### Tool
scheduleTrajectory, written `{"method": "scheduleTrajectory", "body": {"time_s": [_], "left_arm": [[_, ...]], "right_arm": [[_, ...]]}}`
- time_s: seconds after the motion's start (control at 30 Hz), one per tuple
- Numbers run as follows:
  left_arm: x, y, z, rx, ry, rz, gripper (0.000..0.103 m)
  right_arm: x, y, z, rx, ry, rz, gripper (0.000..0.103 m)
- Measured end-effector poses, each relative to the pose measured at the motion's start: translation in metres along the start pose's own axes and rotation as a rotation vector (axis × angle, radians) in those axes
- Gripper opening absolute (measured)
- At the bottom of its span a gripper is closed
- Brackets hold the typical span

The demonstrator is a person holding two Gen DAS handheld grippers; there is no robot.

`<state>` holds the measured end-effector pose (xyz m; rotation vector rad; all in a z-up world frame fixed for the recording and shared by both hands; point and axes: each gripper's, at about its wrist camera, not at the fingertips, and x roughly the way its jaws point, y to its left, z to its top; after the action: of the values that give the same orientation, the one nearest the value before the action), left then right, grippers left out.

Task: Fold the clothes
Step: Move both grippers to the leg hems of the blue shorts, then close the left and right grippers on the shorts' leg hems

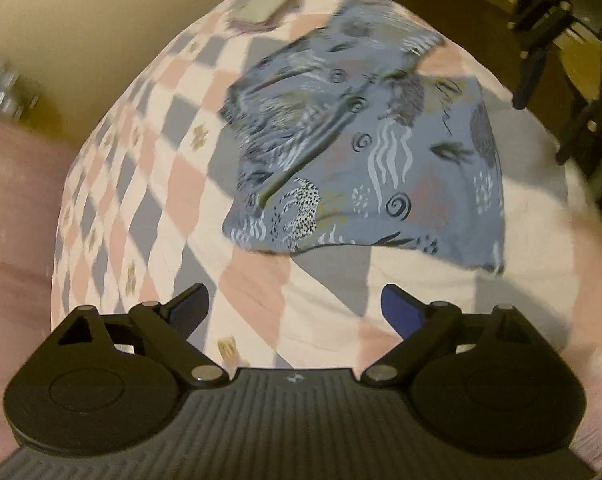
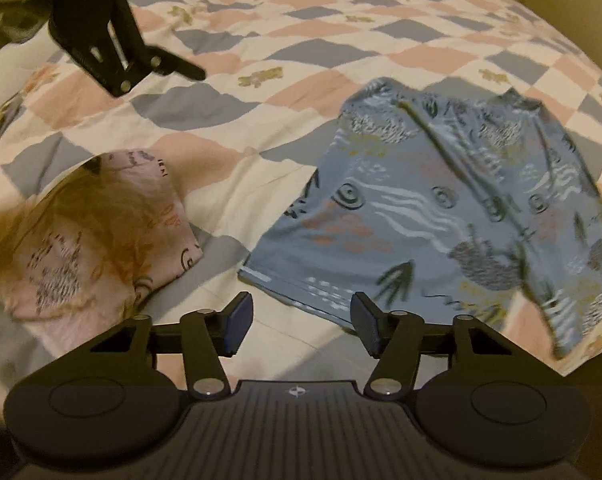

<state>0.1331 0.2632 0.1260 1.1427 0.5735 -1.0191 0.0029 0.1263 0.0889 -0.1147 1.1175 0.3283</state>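
2 grippers hang above the checkered quilt [image 2: 341, 52], neither holding anything. The left gripper [image 1: 295, 306] is spread wide, the right gripper [image 2: 297, 320] parted more narrowly. A blue patterned shirt [image 2: 453, 216], rumpled and partly folded, lies on the quilt, apart from a pink patterned garment [image 2: 101, 232].

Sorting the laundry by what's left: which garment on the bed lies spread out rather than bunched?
The blue patterned shirt lies spread out on the checked bedspread; the pink printed garment sits bunched beside it.
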Motion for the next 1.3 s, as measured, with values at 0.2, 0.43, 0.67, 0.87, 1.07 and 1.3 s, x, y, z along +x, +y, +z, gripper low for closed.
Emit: {"method": "scheduleTrajectory", "body": {"time_s": [0.2, 0.43, 0.67, 0.87, 1.07, 1.3], "left_arm": [[0.048, 0.016, -0.020, 0.159, -0.057, -0.087, 0.091], [0.104, 0.036, -0.044, 0.345, -0.123, -0.189, 0.086], [0.138, 0.044, -0.047, 0.442, -0.162, -0.307, 0.081], [0.156, 0.059, -0.050, 0.553, -0.191, -0.342, 0.080], [0.177, 0.071, -0.053, 0.698, -0.232, -0.366, 0.078], [0.209, 0.085, -0.047, 0.893, -0.277, -0.363, 0.073]], "right_arm": [[0.054, 0.030, 0.006, -0.006, 0.017, -0.019, 0.035], [0.100, 0.051, 0.009, -0.072, 0.034, -0.078, 0.036], [0.120, 0.072, 0.009, -0.208, 0.035, -0.154, 0.039], [0.130, 0.074, 0.013, -0.264, 0.045, -0.210, 0.032], [0.122, 0.053, 0.018, -0.215, 0.039, -0.205, 0.003], [0.091, 0.023, 0.026, -0.108, -0.015, -0.177, 0.003]]}}
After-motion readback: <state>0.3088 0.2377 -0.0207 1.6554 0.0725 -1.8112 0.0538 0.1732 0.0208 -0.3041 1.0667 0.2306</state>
